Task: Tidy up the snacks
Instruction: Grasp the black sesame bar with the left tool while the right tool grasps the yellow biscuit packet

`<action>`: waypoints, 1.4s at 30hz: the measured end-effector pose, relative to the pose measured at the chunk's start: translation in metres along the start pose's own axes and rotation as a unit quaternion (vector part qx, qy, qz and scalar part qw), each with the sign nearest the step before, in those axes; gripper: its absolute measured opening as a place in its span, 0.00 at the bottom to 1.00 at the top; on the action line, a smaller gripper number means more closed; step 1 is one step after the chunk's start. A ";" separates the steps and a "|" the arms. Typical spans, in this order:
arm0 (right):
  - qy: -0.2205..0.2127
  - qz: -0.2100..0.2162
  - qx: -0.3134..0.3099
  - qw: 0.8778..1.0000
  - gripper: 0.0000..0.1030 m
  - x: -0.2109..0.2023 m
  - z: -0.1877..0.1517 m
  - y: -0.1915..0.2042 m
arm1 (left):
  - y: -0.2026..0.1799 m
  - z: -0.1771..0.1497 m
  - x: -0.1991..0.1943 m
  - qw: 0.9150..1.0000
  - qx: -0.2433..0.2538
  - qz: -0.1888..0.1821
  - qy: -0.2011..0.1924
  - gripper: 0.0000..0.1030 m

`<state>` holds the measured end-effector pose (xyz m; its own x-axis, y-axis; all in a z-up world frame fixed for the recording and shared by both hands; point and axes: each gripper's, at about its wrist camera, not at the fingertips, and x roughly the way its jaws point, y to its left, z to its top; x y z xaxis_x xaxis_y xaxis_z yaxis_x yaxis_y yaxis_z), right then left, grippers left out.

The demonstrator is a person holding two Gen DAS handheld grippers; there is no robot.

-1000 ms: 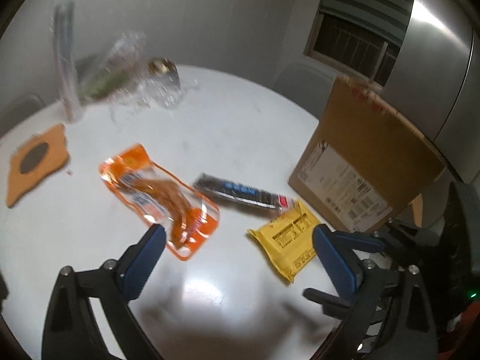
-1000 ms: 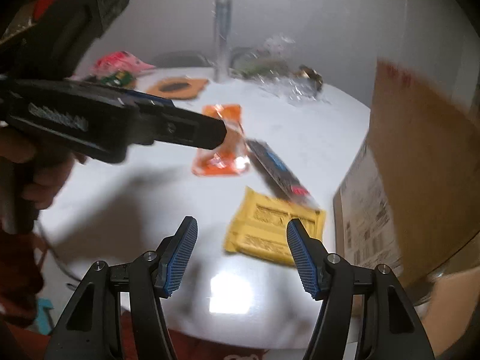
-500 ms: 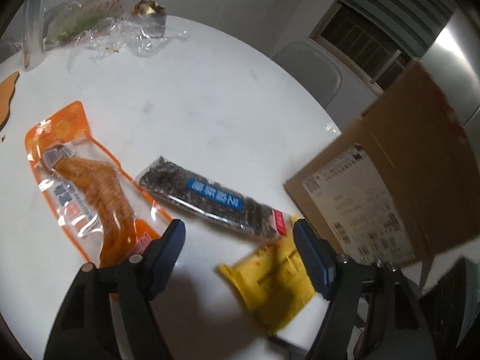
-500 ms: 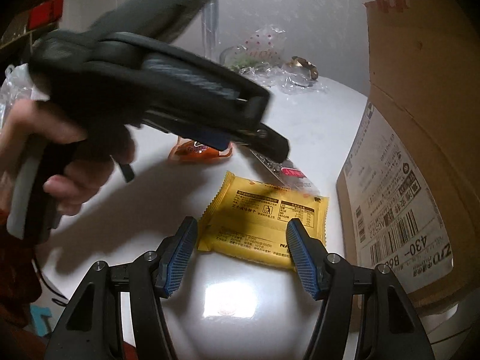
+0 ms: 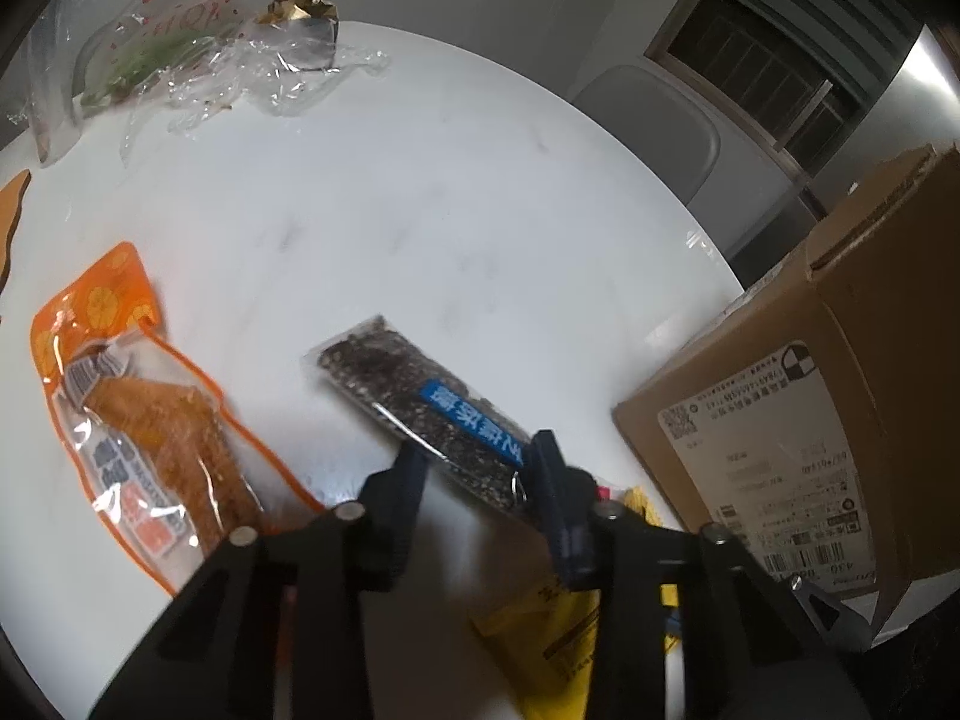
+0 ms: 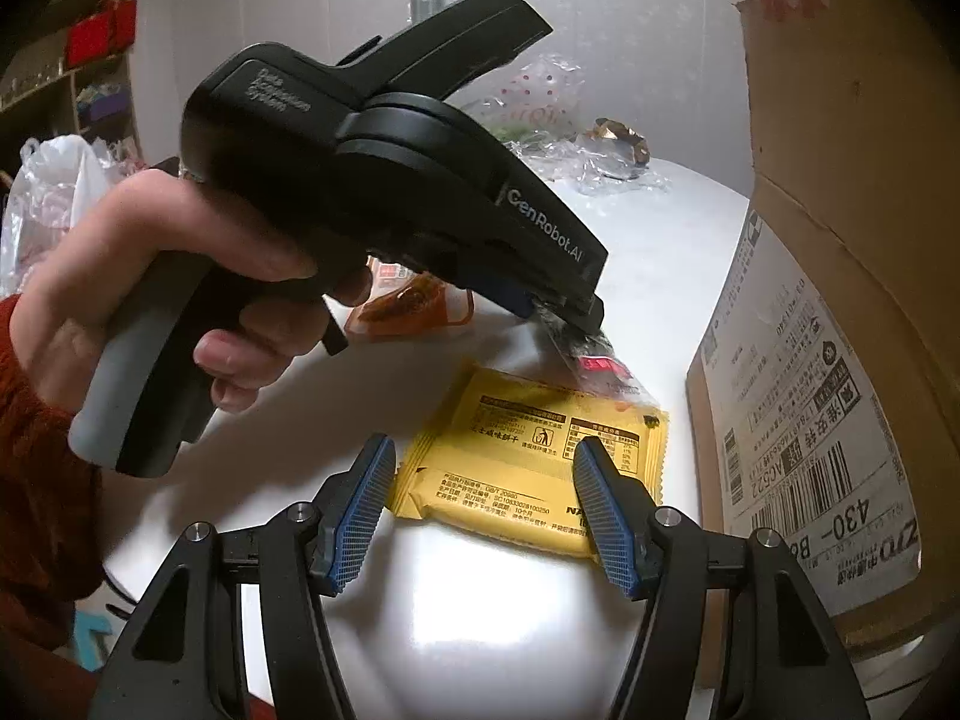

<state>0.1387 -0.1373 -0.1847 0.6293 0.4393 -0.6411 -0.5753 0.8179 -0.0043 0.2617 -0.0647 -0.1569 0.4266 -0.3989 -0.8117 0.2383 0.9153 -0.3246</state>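
A dark snack bar (image 5: 408,384) with a blue label lies on the white round table (image 5: 420,180). My left gripper (image 5: 477,462) has its jaws closing on the bar's near end, and both pads touch its sides. In the right wrist view the left gripper (image 6: 564,306) is held by a hand (image 6: 150,276), its tip on the dark snack bar (image 6: 594,360). A yellow packet (image 6: 528,456) lies flat just ahead of my right gripper (image 6: 483,510), which is open above the table. An orange pouch (image 5: 132,420) lies left of the bar.
A tall cardboard box (image 5: 810,420) with shipping labels stands at the table's right edge, close to the snacks. Crumpled clear bags (image 5: 198,42) lie at the far side. A cork coaster (image 5: 12,204) is at the left edge and a white chair (image 5: 648,114) behind the table.
My left gripper came forward and down over the dark bar and its jaws narrowed onto it. The right gripper edged closer to the yellow packet, still equally wide.
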 end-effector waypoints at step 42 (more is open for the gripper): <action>0.012 -0.022 -0.005 1.000 0.63 -0.029 -0.016 0.021 | 0.060 -0.111 -0.111 0.997 0.011 0.078 -0.018 0.30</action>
<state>0.1003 -0.1391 -0.1787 0.6420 0.3936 -0.6580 -0.5520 0.8329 -0.0405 0.1313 0.0404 -0.1398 0.4908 -0.2532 -0.8337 0.1860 0.9652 -0.1836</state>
